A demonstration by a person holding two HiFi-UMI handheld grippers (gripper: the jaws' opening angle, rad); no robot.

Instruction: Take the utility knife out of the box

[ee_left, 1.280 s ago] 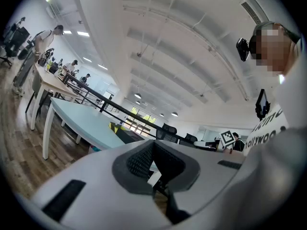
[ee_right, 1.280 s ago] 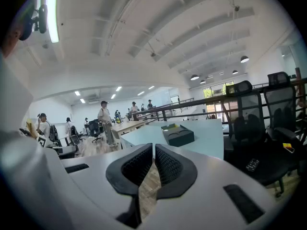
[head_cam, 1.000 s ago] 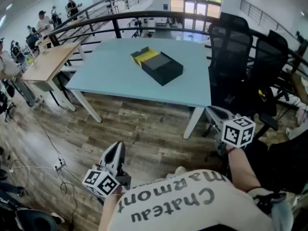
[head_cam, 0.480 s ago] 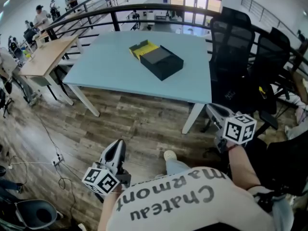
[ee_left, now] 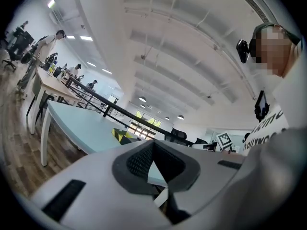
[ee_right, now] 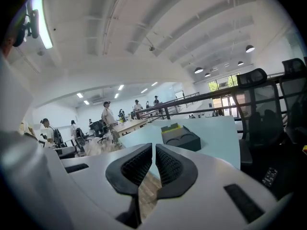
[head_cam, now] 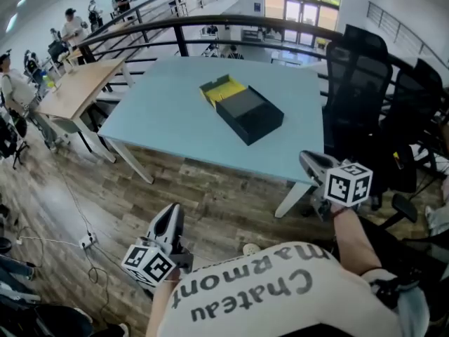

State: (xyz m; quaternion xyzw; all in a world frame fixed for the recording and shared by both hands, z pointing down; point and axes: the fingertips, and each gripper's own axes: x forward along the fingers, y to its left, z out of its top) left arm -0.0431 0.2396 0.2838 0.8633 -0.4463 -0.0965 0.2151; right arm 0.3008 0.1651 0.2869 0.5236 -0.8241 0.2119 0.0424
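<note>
With my left gripper (head_cam: pixel 170 215) and right gripper (head_cam: pixel 309 161) both empty and jaws together, the box (head_cam: pixel 242 109) lies well ahead on the table (head_cam: pixel 168 118), its long axis running far-left to near-right, nearer the right gripper; I cannot see the utility knife.

We see left gripper (ee_left: pixel 152 146) jaws meeting at tips, nothing between. Beyond: pale blue table (ee_left: pixel 79 126), black-yellow box (ee_left: pixel 122 137) on it. 1 marker cube (ee_left: pixel 224 139) far right.

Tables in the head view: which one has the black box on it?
The pale blue table with white legs, directly ahead of the person; the black box lies near its middle. The wooden table to its left has no such box.
</note>
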